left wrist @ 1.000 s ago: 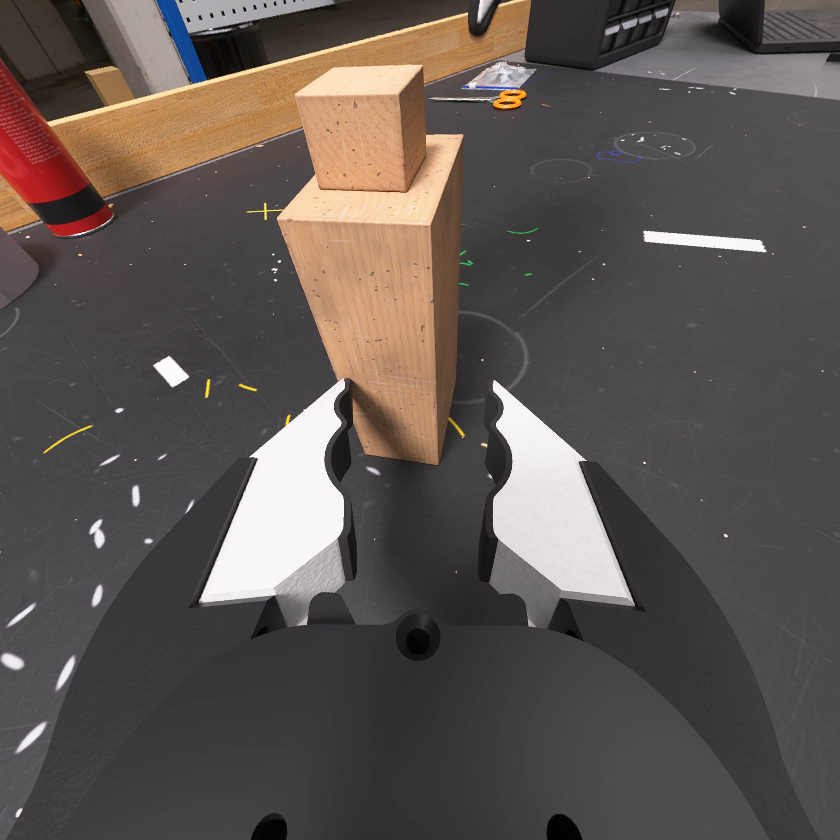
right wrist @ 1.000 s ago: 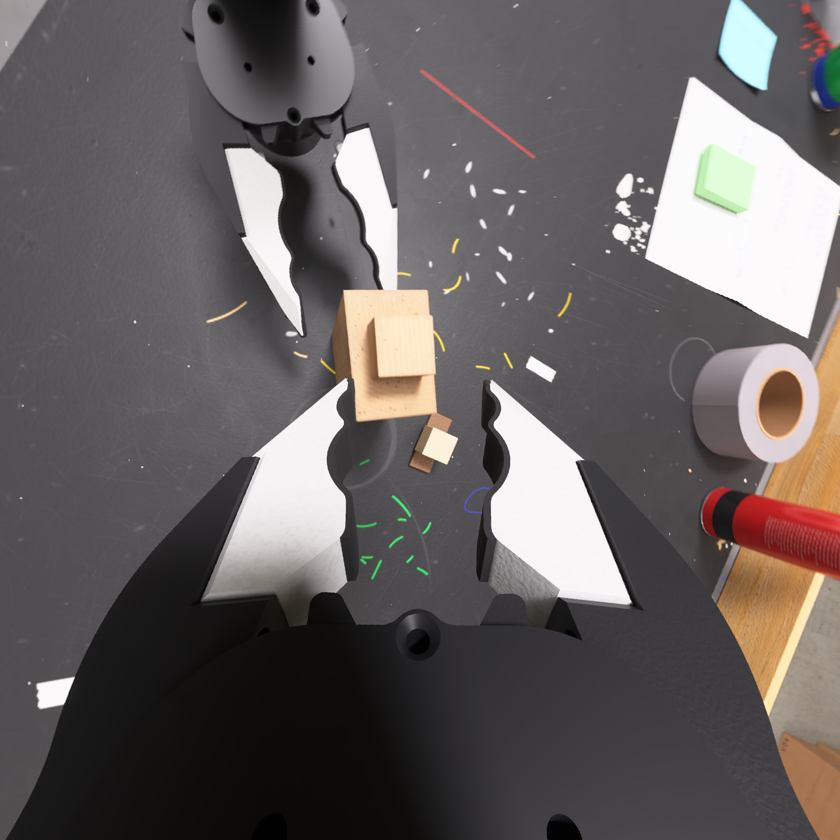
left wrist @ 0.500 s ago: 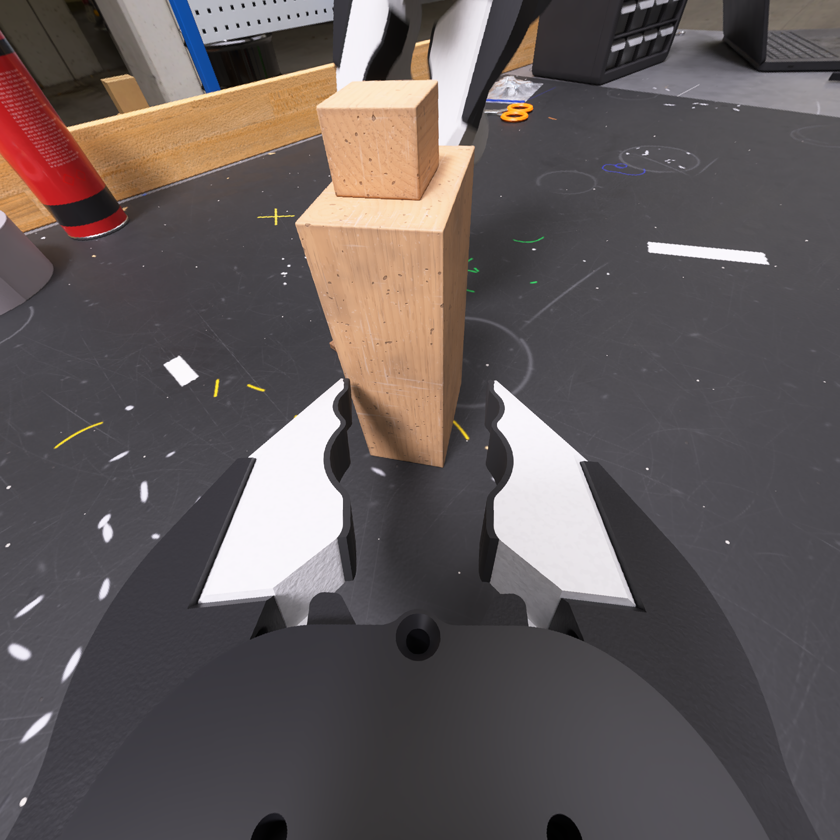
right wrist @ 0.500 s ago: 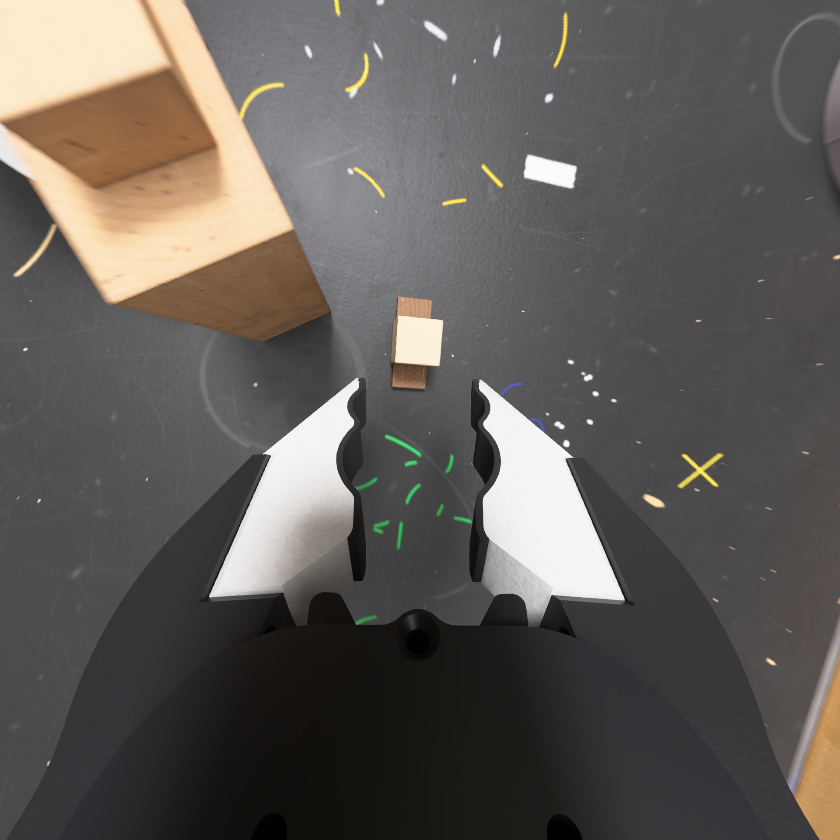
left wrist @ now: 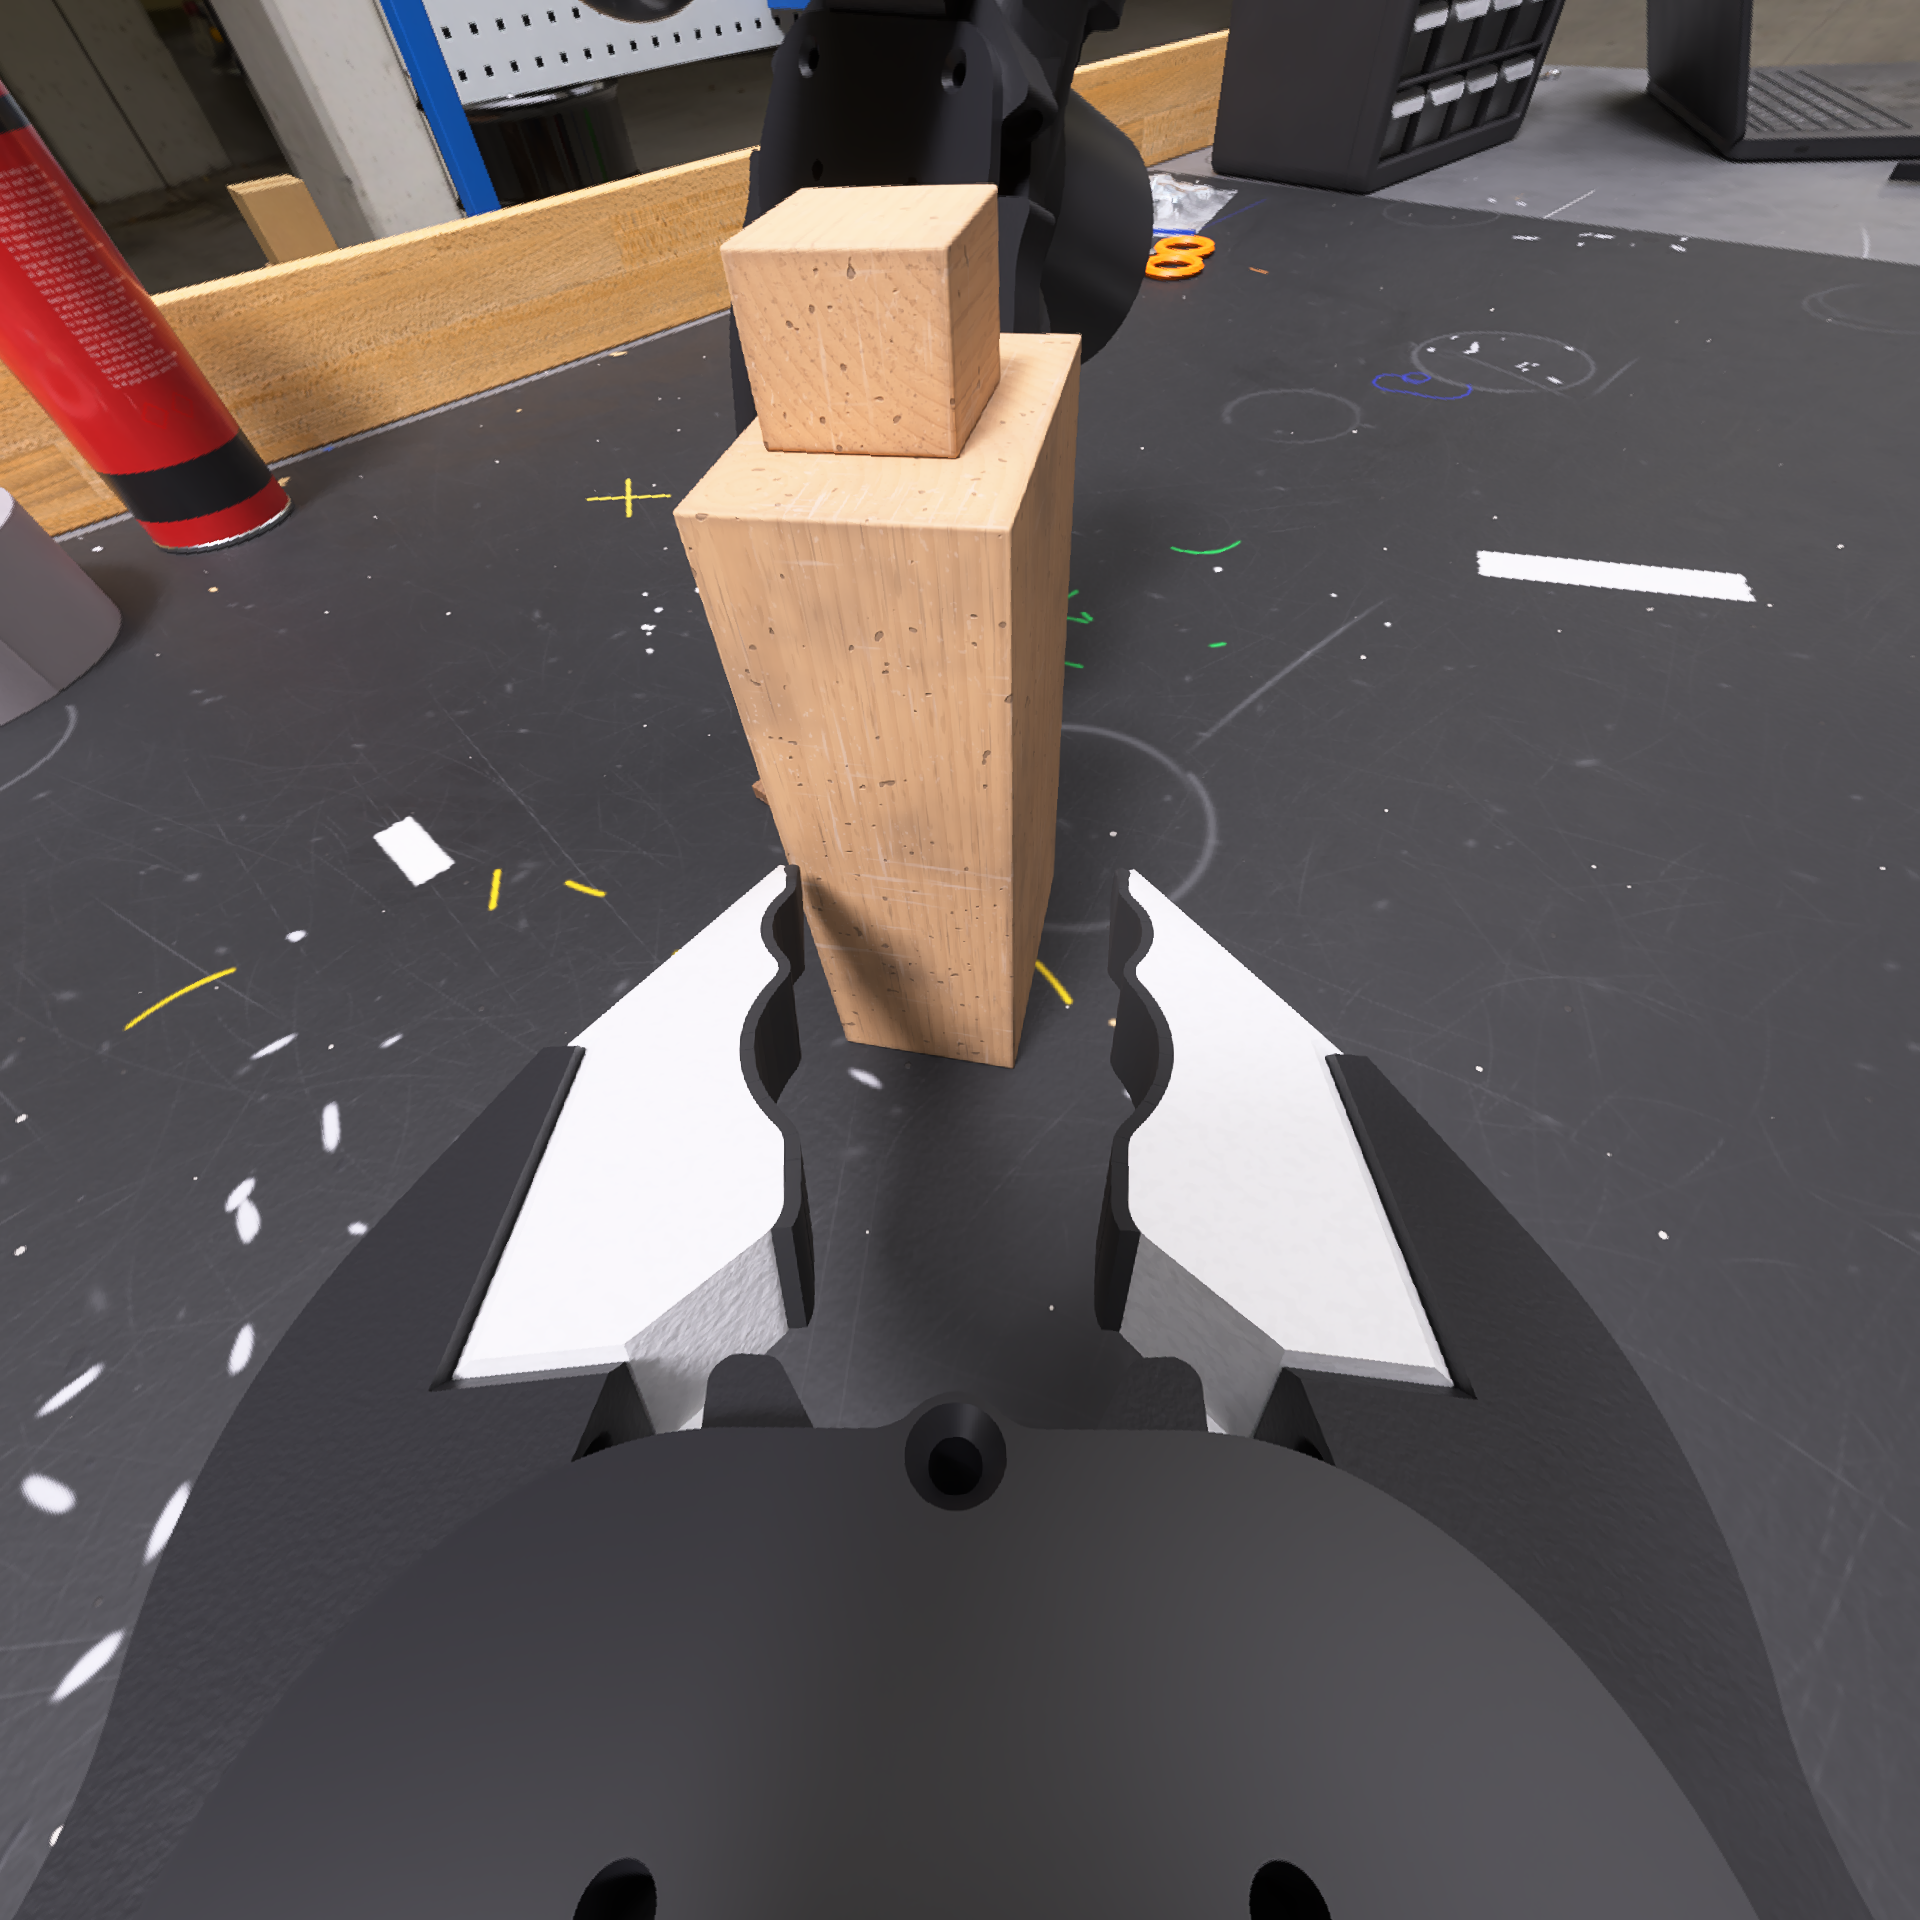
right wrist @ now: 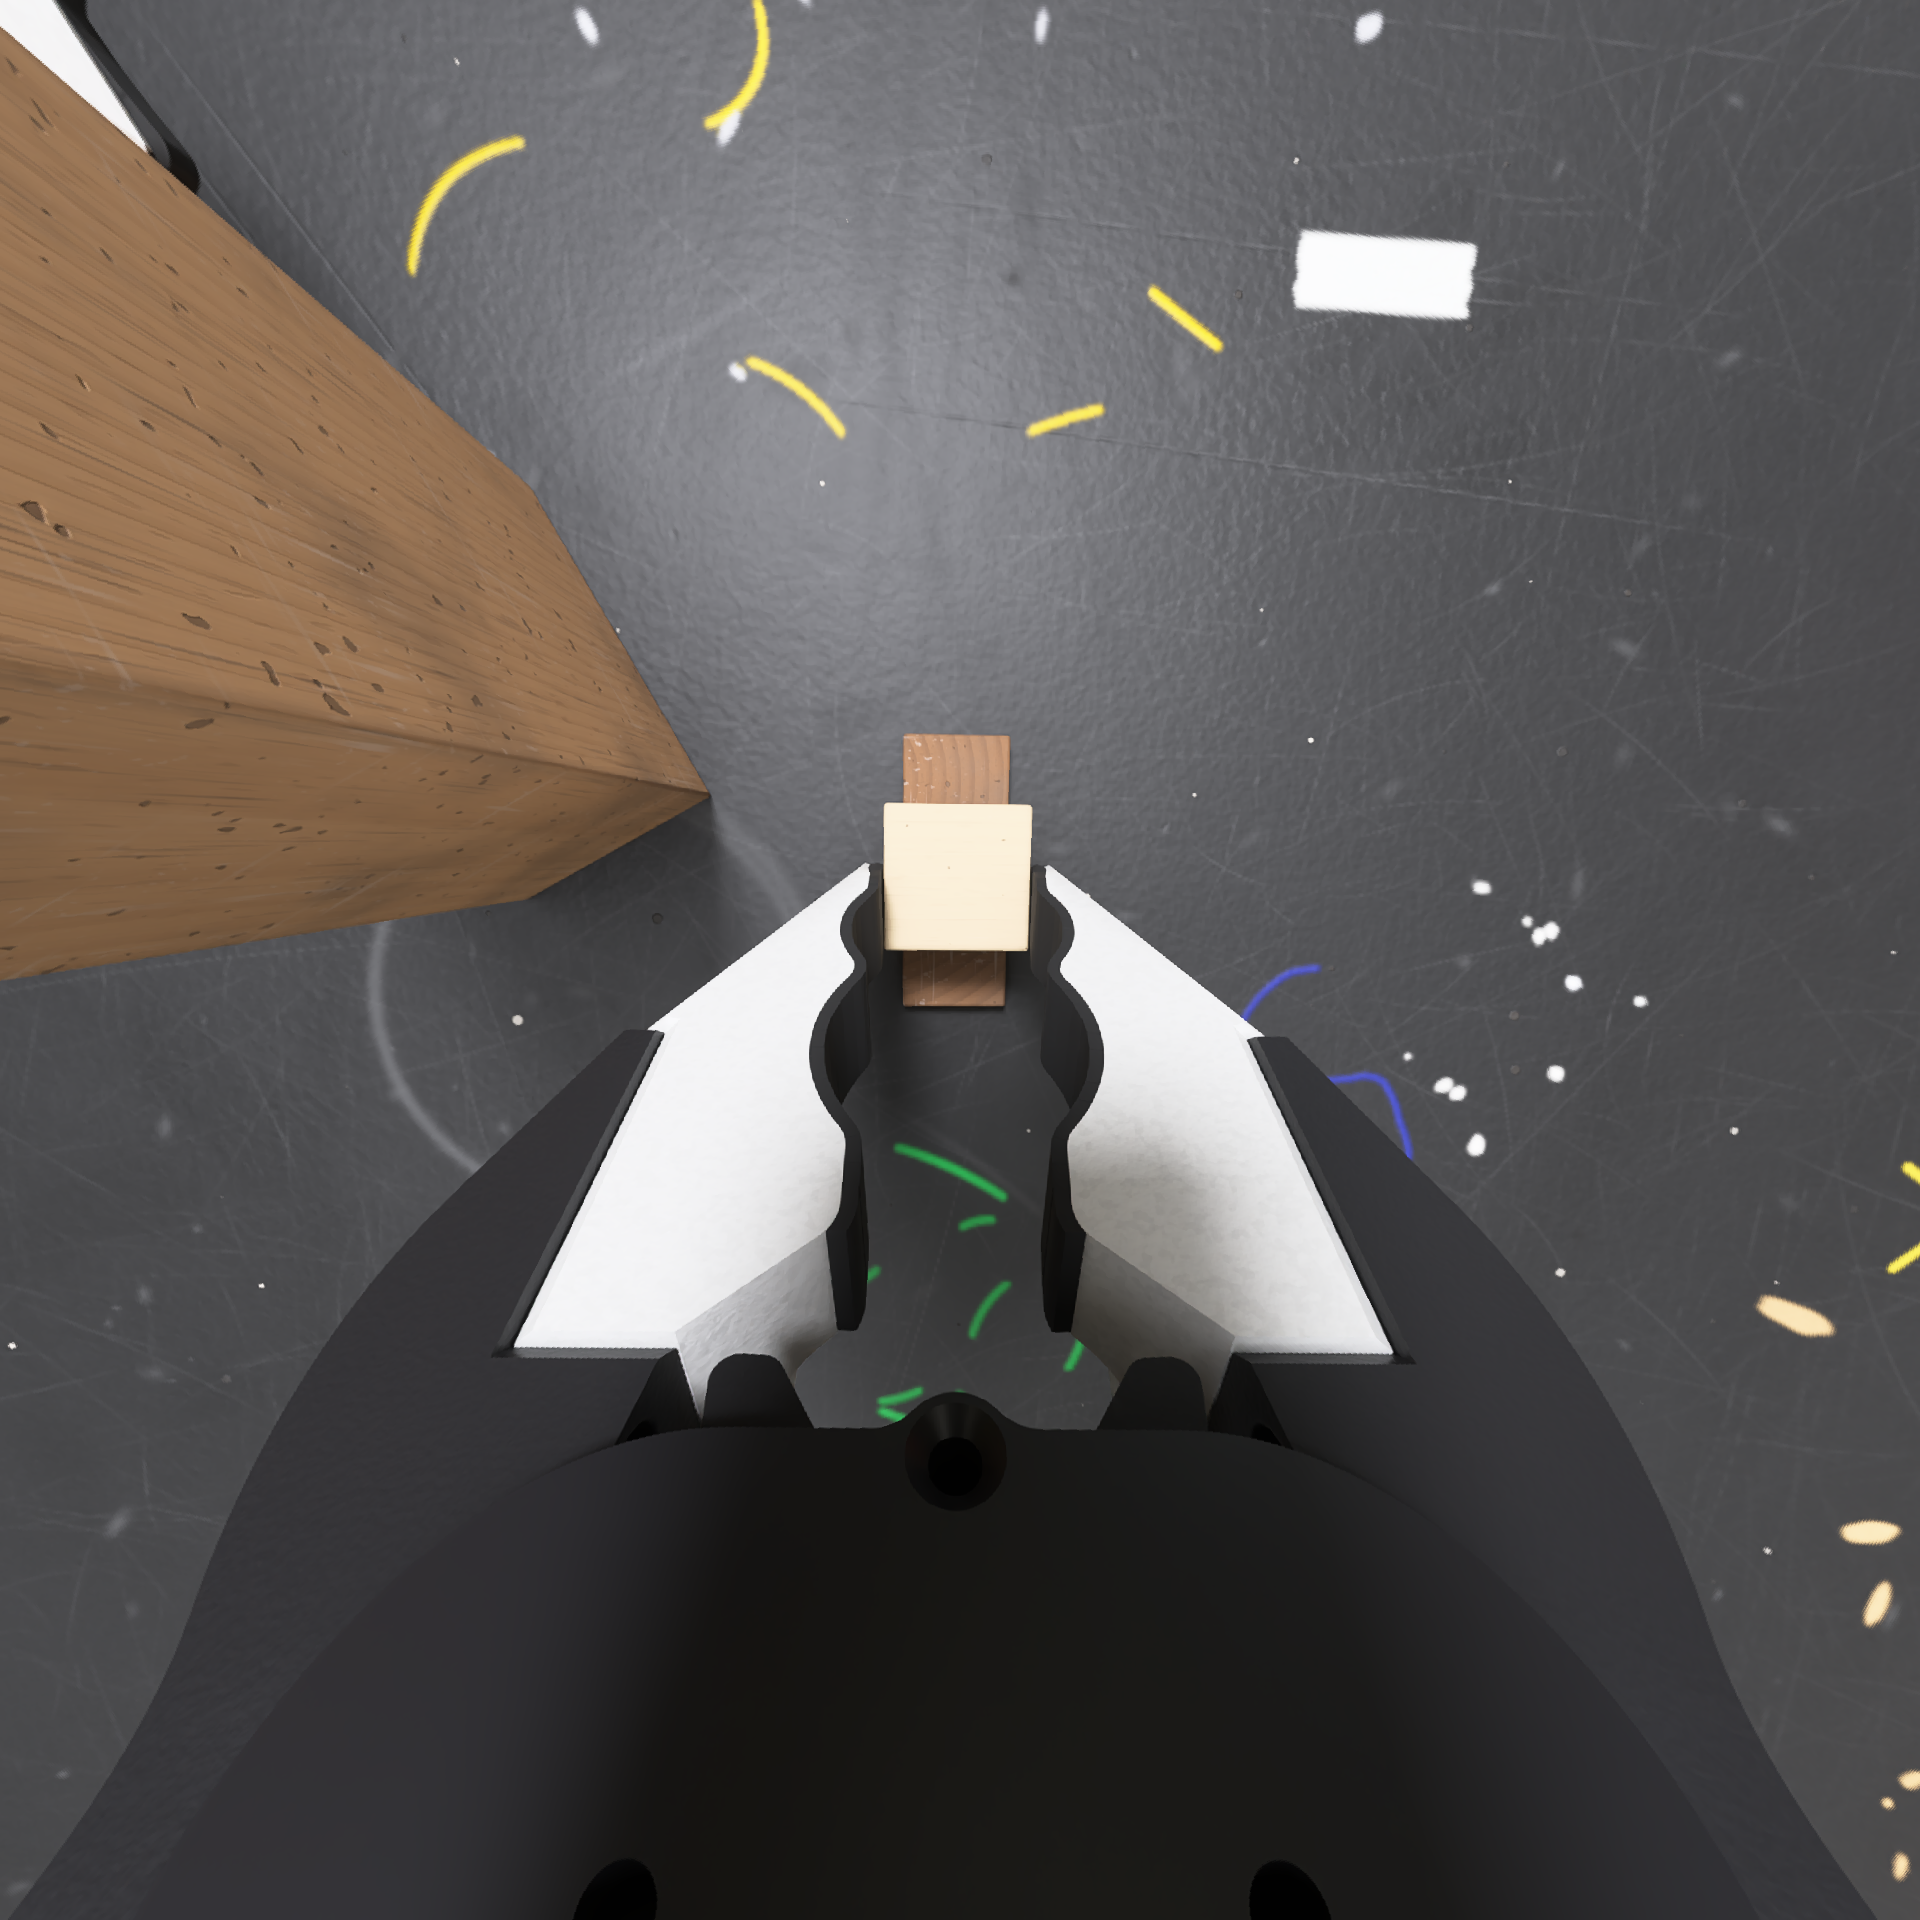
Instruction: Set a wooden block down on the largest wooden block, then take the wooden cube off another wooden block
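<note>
In the left wrist view the tall, largest wooden block (left wrist: 894,748) stands upright with a wooden block (left wrist: 862,322) resting on its top. My left gripper (left wrist: 958,894) is open and empty, its fingertips either side of the tall block's base, apart from it. In the right wrist view a small pale wooden cube (right wrist: 956,878) sits on a thin brown wooden block (right wrist: 956,769) lying on the dark table. My right gripper (right wrist: 956,883) looks down and its fingertips press the cube's two sides. The tall block's side (right wrist: 260,623) fills the left. The right gripper's body (left wrist: 935,104) shows behind the tall block.
A red can (left wrist: 104,343) and a grey tape roll (left wrist: 42,623) stand at the left by a wooden rail (left wrist: 416,301). Orange scissors (left wrist: 1179,257) and black bins (left wrist: 1382,83) lie at the back. White tape strips (left wrist: 1616,575) (right wrist: 1385,275) mark the table.
My right gripper has come down past the tall block to the small pale cube and its jaws have narrowed onto it. My left gripper has stayed open by the tall block's base.
</note>
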Controlling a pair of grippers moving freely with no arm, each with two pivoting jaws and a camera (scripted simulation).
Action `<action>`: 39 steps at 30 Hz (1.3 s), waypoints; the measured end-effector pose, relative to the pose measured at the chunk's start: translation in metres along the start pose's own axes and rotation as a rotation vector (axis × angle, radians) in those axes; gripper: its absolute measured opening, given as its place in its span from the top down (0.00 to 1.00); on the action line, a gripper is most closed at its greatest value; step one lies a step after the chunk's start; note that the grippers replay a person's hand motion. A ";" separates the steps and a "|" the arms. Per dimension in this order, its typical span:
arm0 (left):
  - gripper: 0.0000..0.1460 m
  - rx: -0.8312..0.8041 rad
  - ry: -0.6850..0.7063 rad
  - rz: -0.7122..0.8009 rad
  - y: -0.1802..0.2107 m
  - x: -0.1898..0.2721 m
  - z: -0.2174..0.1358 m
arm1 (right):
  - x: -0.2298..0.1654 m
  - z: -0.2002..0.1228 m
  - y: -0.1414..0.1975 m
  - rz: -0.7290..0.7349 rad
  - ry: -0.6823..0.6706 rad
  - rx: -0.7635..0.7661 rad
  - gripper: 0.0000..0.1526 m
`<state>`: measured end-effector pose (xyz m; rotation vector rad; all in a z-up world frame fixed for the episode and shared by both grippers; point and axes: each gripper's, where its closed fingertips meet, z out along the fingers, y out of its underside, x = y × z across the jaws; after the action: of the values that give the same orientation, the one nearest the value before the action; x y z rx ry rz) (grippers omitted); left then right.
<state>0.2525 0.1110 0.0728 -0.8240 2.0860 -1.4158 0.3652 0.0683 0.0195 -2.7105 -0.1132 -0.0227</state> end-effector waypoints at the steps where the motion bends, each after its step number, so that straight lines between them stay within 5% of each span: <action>1: 0.59 0.000 0.001 0.000 0.000 0.000 0.000 | 0.000 0.000 -0.001 0.005 -0.003 0.007 0.82; 21: 0.59 0.006 -0.004 -0.011 -0.001 -0.002 0.000 | 0.014 -0.079 -0.031 0.193 -0.009 0.426 0.82; 32: 0.60 0.004 -0.012 -0.007 0.000 -0.003 -0.001 | -0.029 -0.178 -0.074 -0.139 0.063 0.469 0.82; 39: 0.60 0.012 -0.015 -0.010 -0.002 -0.003 -0.003 | -0.074 -0.179 -0.102 -0.378 0.013 0.311 0.82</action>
<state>0.2530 0.1147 0.0754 -0.8387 2.0630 -1.4221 0.2833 0.0811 0.2222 -2.3430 -0.5738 -0.1234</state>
